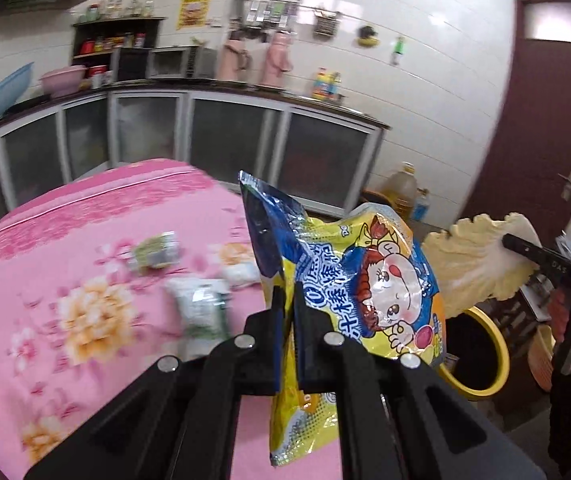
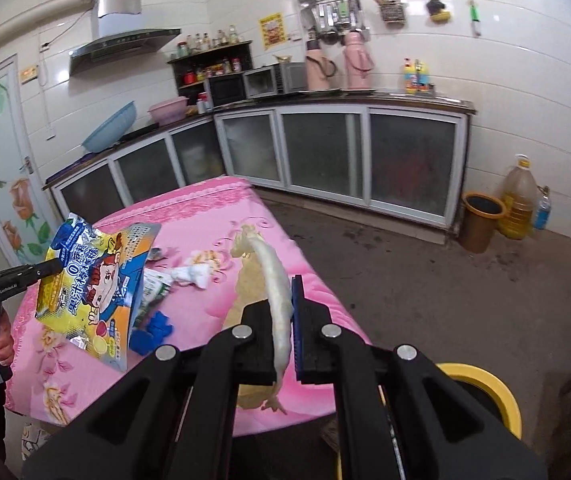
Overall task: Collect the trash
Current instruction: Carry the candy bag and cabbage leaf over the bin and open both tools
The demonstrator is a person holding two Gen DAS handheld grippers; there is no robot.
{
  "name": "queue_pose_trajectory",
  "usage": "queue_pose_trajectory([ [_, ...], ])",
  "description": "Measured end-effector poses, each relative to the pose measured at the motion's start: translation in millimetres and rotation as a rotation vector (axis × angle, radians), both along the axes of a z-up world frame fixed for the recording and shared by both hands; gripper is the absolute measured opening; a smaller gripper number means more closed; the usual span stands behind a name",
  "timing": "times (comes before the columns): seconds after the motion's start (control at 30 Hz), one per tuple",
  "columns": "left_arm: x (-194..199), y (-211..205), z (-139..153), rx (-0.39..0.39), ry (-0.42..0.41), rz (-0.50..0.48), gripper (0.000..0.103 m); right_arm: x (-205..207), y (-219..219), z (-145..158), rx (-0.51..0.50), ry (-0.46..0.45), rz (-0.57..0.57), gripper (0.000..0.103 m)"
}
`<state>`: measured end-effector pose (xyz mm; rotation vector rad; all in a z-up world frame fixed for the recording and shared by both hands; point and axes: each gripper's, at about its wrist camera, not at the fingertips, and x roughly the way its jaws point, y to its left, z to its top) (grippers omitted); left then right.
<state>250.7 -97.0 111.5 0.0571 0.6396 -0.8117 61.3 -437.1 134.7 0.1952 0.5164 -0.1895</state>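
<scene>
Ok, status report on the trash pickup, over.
Left claw shut on snack bag. Right claw shut on cabbage leaf. Yellow bin below right, path clear. Wrappers remain on table.

Pink thermoses (image 2: 339, 62); microwave (image 2: 275, 79); oil jug (image 2: 519, 200)

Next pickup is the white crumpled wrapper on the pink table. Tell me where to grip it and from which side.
Grip the white crumpled wrapper at its bunched, raised middle, coming from above with the jaws across its narrow width. It lies flat on the pink table cloth, tapering toward the green-and-white packet, so a side approach would likely push it along the cloth.
</scene>
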Motion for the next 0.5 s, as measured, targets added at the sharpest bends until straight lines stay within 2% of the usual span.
queue_pose_trajectory([
  [0.23,-34.8,-112.8,-8.5,0.002,-0.008,-0.215,0.004,-64.3,-56.0,-18.5,-0.001,0.024,-0.167,0.005],
  [0.5,-81.4,-221.2,-26.4,0.042,-0.046,-0.339,0.004,-116.0,-105.1,-58.6,-0.003,0.090,-0.320,0.005],
])
